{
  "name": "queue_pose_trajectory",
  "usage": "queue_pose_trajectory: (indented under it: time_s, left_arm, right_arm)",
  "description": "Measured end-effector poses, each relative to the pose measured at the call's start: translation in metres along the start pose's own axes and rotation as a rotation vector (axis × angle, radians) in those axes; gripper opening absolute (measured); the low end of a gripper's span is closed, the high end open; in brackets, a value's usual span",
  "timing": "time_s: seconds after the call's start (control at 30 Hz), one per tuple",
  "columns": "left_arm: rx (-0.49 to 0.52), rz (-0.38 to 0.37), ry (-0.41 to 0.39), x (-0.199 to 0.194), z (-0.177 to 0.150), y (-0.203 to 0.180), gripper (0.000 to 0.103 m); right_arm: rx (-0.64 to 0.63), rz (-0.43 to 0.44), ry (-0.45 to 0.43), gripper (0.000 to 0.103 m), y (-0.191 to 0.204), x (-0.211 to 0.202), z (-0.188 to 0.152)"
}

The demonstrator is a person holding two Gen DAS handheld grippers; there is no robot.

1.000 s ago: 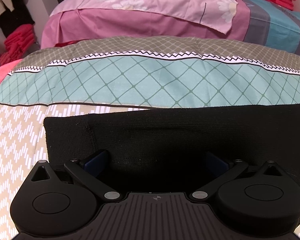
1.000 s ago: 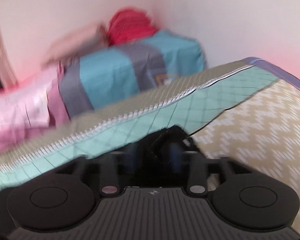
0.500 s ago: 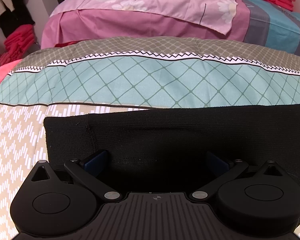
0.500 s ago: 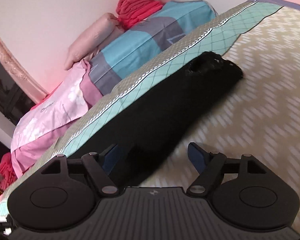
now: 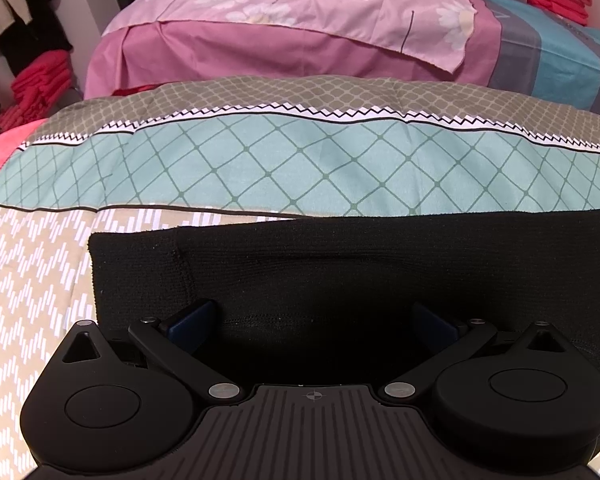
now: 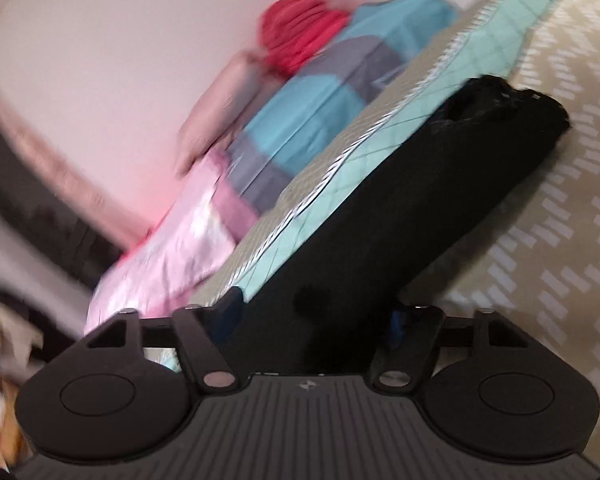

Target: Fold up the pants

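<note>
The black knit pants [image 5: 340,264] lie flat on the patterned bed cover, stretching from centre to the right edge of the left wrist view. My left gripper [image 5: 314,320] is open, its blue pads spread over the near hem of the pants, holding nothing. In the blurred right wrist view the pants [image 6: 440,200] run as a long black band from the gripper up to the waist end at upper right. My right gripper [image 6: 312,320] is open with the band between its fingers.
The beige zigzag bed cover [image 5: 32,280] lies under the pants, with a teal diamond-patterned band [image 5: 300,164] behind. Pink bedding [image 5: 300,20] and a blue-grey quilt [image 6: 312,120] pile at the back. Red folded cloths [image 6: 300,28] sit against the wall.
The left gripper has not moved. The right gripper was shut on the pants, opened, and has since swung over the pants, its view tilted and blurred.
</note>
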State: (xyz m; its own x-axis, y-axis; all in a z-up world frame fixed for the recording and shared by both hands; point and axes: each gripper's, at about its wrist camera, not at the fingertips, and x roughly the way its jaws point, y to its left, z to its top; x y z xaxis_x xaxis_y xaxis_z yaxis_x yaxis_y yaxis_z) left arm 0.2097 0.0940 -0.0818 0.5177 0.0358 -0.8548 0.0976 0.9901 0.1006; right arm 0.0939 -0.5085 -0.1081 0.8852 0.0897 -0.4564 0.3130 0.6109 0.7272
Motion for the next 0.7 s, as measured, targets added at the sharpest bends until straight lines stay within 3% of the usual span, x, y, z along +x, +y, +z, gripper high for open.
queue_pose_trajectory:
  time_s: [0.03, 0.07, 0.1, 0.13, 0.2, 0.23, 0.3, 0.37, 0.43, 0.5, 0.57, 0.67, 0.7]
  left_arm:
    - [-0.001, 0.001, 0.001, 0.000, 0.000, 0.000, 0.103]
    - [-0.002, 0.001, 0.002, 0.000, 0.000, 0.000, 0.103]
    - [-0.001, 0.001, 0.003, 0.000, 0.001, 0.000, 0.103]
    - [-0.001, 0.001, 0.004, 0.000, 0.001, 0.000, 0.103]
    - [0.001, -0.004, 0.005, 0.000, 0.001, 0.000, 0.103]
    - [0.002, -0.015, 0.006, 0.000, 0.001, -0.001, 0.103]
    - [0.015, -0.014, 0.006, 0.001, 0.001, -0.006, 0.103]
    - [0.005, -0.004, 0.007, 0.001, 0.001, -0.008, 0.103]
    - [0.005, -0.007, 0.017, 0.002, 0.003, -0.007, 0.103]
    - [0.004, -0.010, 0.043, 0.003, 0.007, -0.007, 0.103]
    - [0.000, -0.015, 0.081, 0.003, 0.014, -0.007, 0.103]
    - [-0.036, -0.054, 0.106, -0.004, 0.025, -0.002, 0.103]
    - [-0.053, -0.076, 0.095, -0.008, 0.028, 0.002, 0.103]
  right_arm:
    - [0.021, -0.023, -0.008, 0.064, 0.002, 0.003, 0.000]
    - [0.017, -0.064, 0.000, 0.036, 0.008, 0.005, -0.001]
    - [-0.023, -0.127, 0.037, 0.016, 0.014, 0.008, 0.001]
    - [-0.067, -0.149, 0.067, 0.016, 0.020, 0.009, 0.009]
    - [-0.047, -0.089, -0.015, 0.016, 0.009, -0.014, 0.031]
    - [-0.018, -0.116, -0.041, 0.016, -0.002, -0.019, 0.037]
    - [-0.017, -0.193, 0.051, 0.016, -0.018, -0.005, 0.037]
    - [-0.124, -0.192, 0.041, 0.018, -0.007, -0.007, 0.031]
    - [-0.073, -0.117, 0.054, 0.026, -0.006, -0.009, 0.029]
    - [-0.053, -0.110, 0.051, 0.049, -0.005, -0.009, 0.020]
    - [-0.092, -0.082, 0.029, 0.060, 0.000, -0.013, 0.005]
    - [-0.166, -0.097, 0.012, 0.058, 0.007, -0.014, -0.004]
    - [-0.179, -0.119, 0.012, 0.041, 0.009, -0.012, -0.002]
